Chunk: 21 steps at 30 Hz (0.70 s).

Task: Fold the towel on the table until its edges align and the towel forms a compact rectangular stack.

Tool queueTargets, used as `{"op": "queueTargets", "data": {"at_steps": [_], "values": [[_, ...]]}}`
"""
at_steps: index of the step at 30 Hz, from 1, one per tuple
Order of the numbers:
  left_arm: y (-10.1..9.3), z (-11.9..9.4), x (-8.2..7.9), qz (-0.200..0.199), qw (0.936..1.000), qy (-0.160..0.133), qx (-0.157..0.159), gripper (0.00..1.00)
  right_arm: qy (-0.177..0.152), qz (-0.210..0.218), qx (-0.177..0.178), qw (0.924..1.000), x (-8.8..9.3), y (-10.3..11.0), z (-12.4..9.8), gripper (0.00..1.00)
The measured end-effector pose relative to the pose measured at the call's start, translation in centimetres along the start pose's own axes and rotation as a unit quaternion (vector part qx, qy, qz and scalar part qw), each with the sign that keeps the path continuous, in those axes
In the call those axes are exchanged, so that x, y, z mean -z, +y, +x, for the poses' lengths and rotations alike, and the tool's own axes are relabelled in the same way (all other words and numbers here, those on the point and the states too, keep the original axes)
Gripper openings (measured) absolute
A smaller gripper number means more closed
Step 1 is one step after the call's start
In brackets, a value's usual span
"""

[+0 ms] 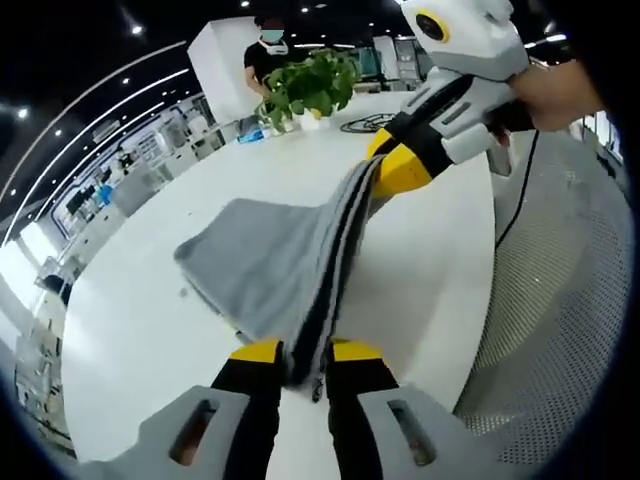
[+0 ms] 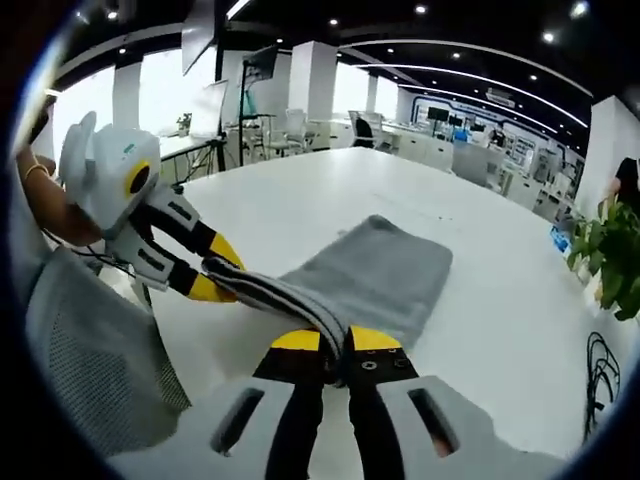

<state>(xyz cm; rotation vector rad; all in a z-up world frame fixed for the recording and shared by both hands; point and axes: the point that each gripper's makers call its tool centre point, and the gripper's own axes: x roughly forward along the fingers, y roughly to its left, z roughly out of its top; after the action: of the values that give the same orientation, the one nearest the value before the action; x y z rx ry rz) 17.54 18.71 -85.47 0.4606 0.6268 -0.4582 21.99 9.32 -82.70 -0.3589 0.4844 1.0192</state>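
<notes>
A grey towel (image 1: 270, 265) with dark and white stripes along its edge lies partly on the white table (image 1: 150, 330). One striped edge is lifted and stretched between both grippers. My left gripper (image 1: 303, 352) is shut on one corner of that edge. In the same view my right gripper (image 1: 385, 165) clamps the other corner, up and to the right. In the right gripper view the towel (image 2: 385, 275) spreads away over the table (image 2: 500, 330); my right gripper (image 2: 335, 342) is shut on its corner, and my left gripper (image 2: 222, 280) holds the striped edge at the left.
A potted green plant (image 1: 310, 85) stands at the far end of the table, with a person behind it. The plant (image 2: 610, 255) and a black cable (image 2: 600, 370) sit near the table's right side. A grey mesh chair (image 2: 95, 360) is beside the table's edge.
</notes>
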Motion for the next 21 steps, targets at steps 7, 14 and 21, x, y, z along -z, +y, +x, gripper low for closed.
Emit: {"op": "queueTargets", "data": {"at_steps": [7,14,21], "values": [[-0.1,-0.6,-1.2,-0.024,0.9992,-0.024,0.022,0.11,0.001,0.009,-0.007,0.9999,0.6,0.0,-1.0,0.06],[0.1,-1.5,-2.6,-0.021,0.9981,-0.046,0.035,0.10,-0.005,0.021,-0.014,0.9997,-0.4,-0.1,-2.3,0.06],[0.7,-2.6,-4.5,-0.012,0.9962,-0.073,0.046,0.09,-0.017,0.024,-0.017,0.9994,-1.7,-0.2,-3.4,0.06]]}}
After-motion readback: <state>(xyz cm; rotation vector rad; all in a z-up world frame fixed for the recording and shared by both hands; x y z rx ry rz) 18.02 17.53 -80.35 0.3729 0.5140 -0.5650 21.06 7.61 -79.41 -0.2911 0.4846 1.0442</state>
